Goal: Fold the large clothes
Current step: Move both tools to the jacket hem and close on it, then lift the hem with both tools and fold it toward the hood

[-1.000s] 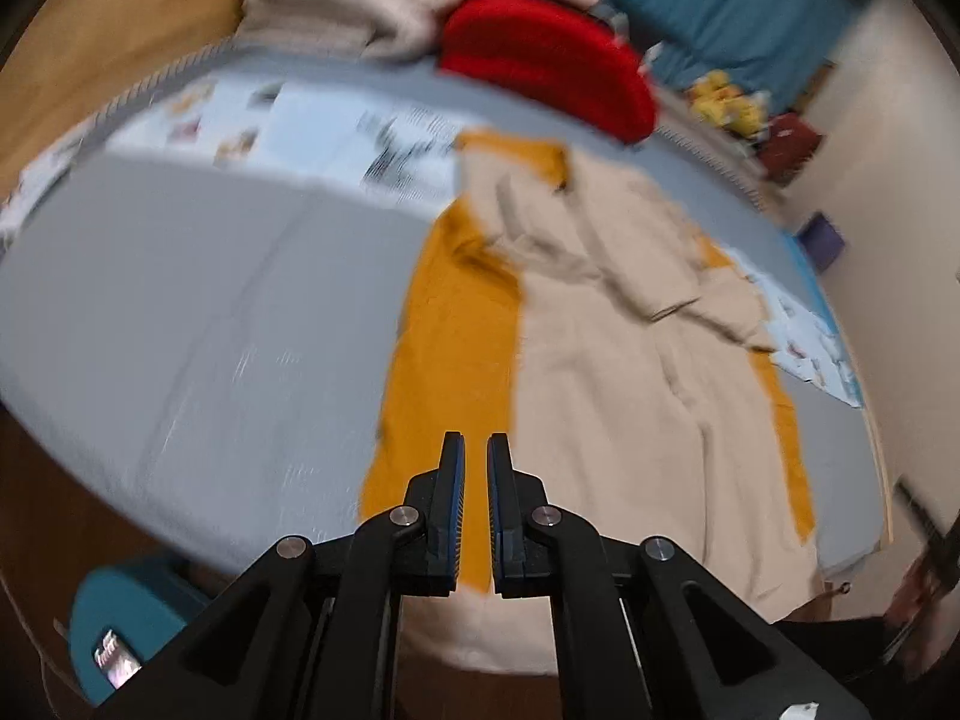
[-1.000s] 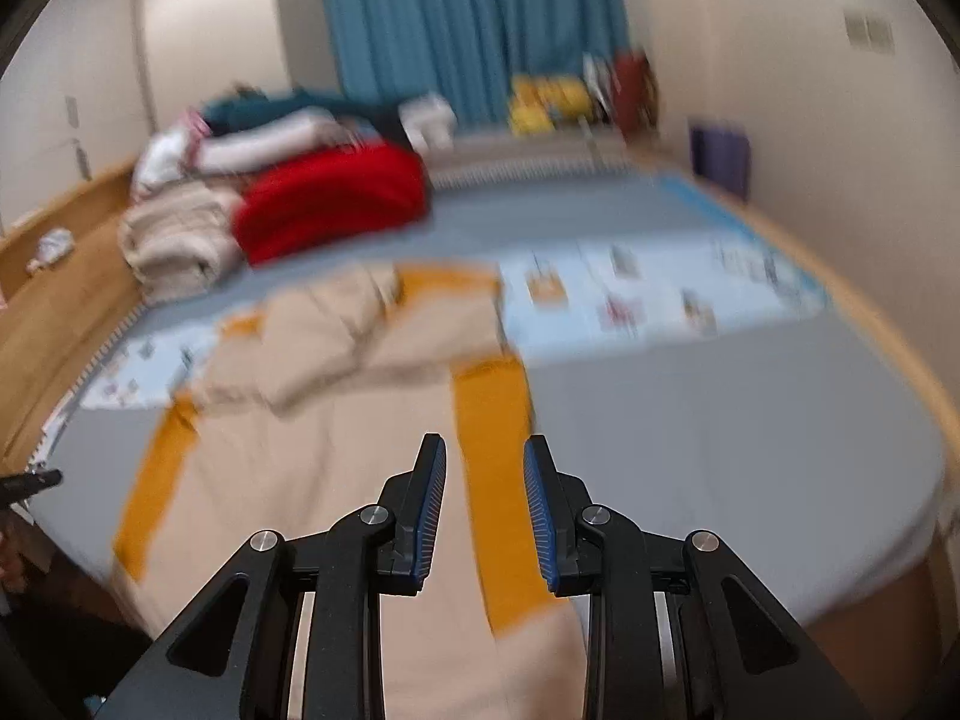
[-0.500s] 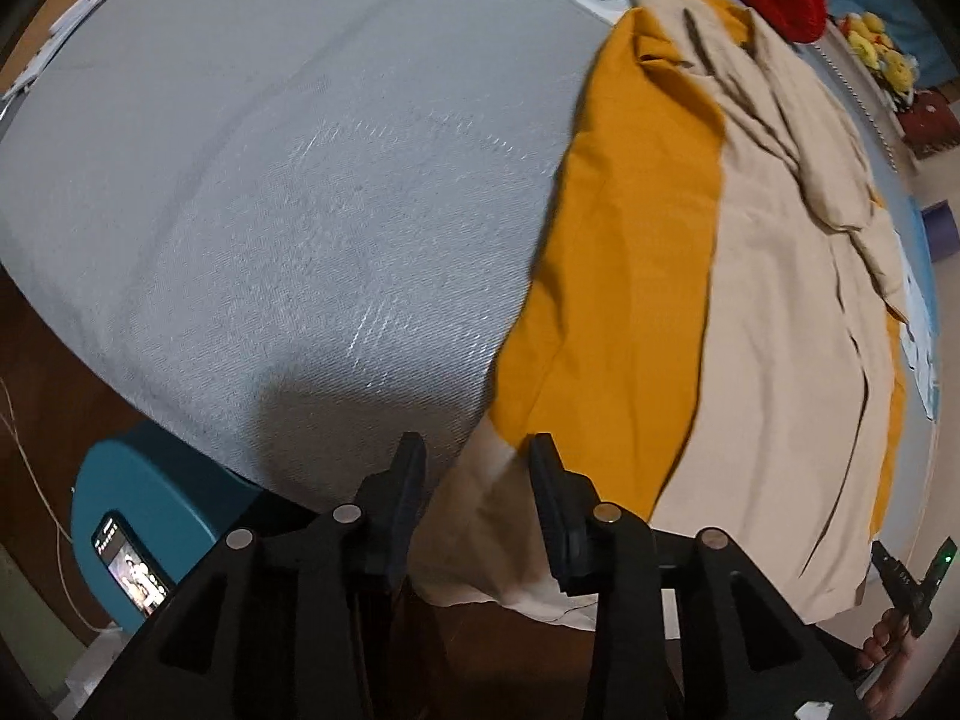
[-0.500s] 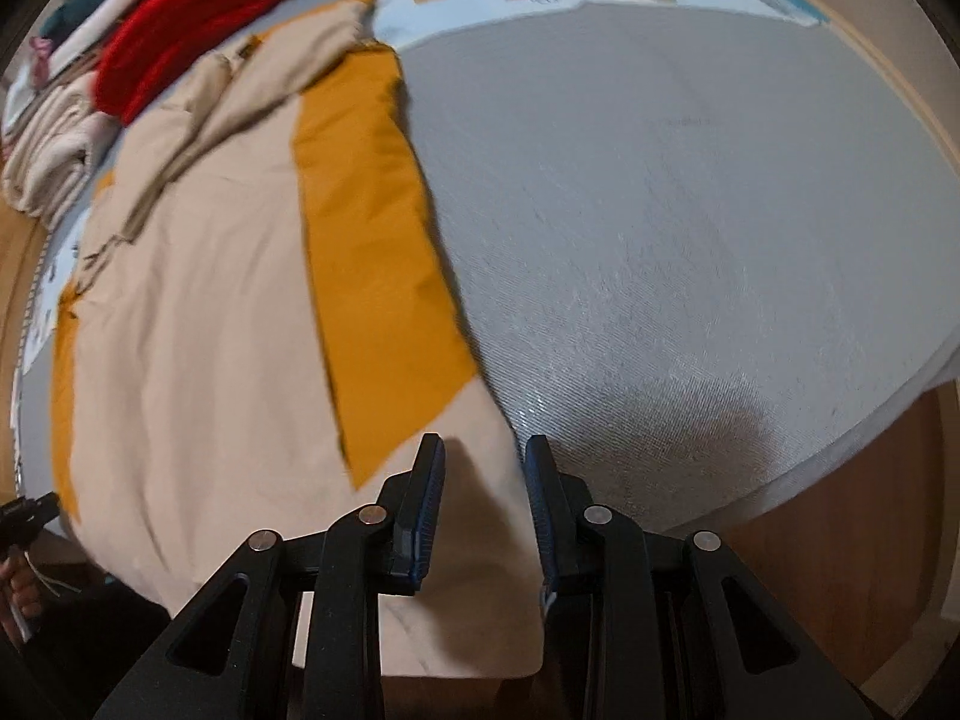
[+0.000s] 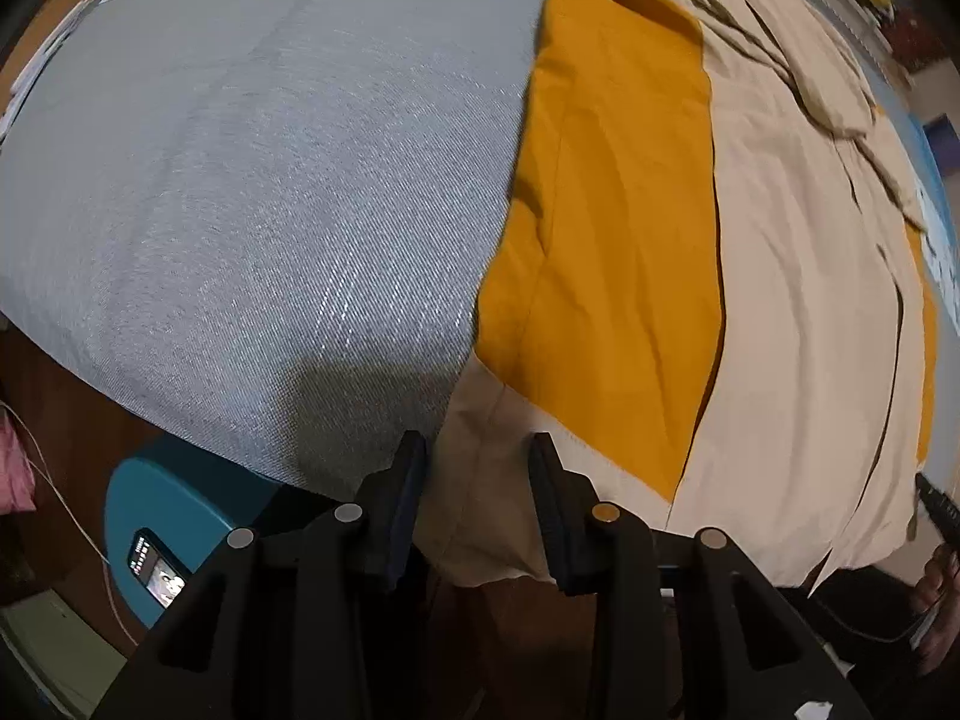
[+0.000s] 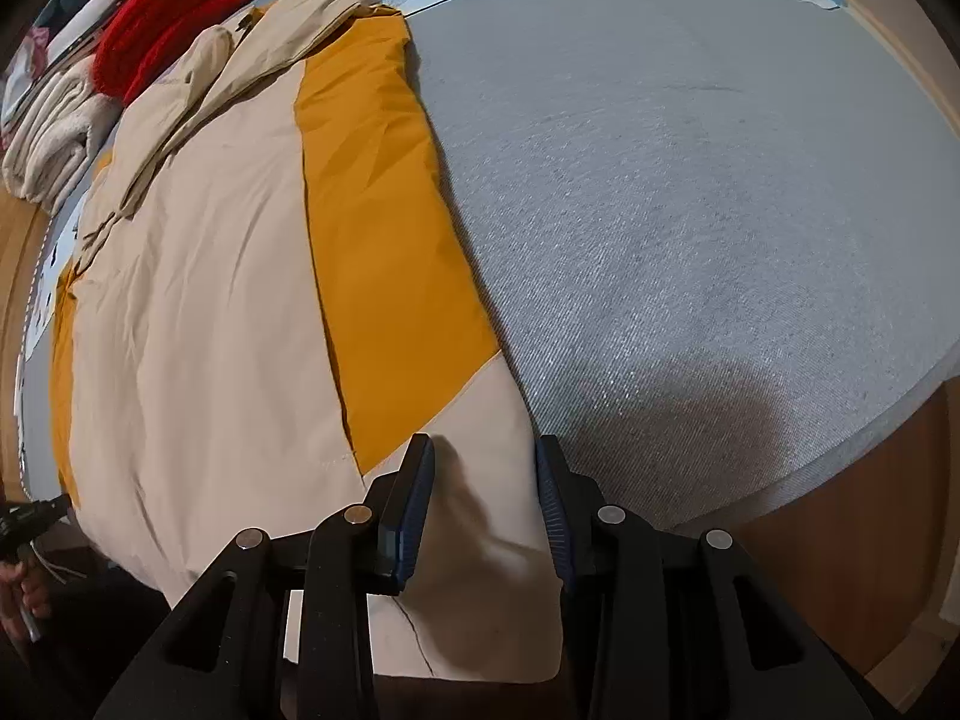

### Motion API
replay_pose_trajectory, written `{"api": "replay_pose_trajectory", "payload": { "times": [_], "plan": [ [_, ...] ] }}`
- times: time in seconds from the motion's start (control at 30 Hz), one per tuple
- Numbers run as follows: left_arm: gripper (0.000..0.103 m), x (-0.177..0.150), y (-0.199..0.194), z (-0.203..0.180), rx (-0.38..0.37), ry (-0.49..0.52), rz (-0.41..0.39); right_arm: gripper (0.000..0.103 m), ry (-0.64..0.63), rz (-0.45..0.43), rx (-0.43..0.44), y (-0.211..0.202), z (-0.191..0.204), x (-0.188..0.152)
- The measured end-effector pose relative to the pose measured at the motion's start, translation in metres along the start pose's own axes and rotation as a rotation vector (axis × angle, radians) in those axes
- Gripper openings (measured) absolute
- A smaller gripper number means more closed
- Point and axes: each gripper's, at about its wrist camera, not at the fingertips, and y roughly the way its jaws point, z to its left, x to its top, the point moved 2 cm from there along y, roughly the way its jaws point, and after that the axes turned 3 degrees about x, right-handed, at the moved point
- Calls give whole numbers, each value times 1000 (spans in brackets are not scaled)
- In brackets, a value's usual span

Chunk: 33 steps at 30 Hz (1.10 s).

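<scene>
Presently each tool, left tool [image 5: 477, 450] and right tool [image 6: 485, 450], straddles a hem corner of the beige-and-mustard garment [image 5: 780, 276], jaws parted, pads not pressing.

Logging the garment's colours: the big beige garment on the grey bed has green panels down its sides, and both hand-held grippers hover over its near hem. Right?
Not green: the side panels of the beige garment are mustard orange, as the right wrist view shows. The rest holds.
</scene>
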Motion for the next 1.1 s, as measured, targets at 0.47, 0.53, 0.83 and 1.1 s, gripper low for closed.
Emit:
{"api": "replay_pose_trajectory", "payload": {
  "times": [0.47, 0.53, 0.83, 1.1],
  "plan": [
    [8, -22, 1, -6, -1, 87, 0, 17, -45, 24, -25, -4, 5, -11],
    [6, -23, -5, -2, -13, 87, -10, 6, -52, 11, -17, -8, 9, -12],
    [3, -24, -50, 6, -117, 101, -116, 3, -51, -115, 94, -59, 24, -3],
    [2, 9, -107, 9, -284, 91, -218, 3, -76, -193, 209, -107, 43, 20]
  ]
}}
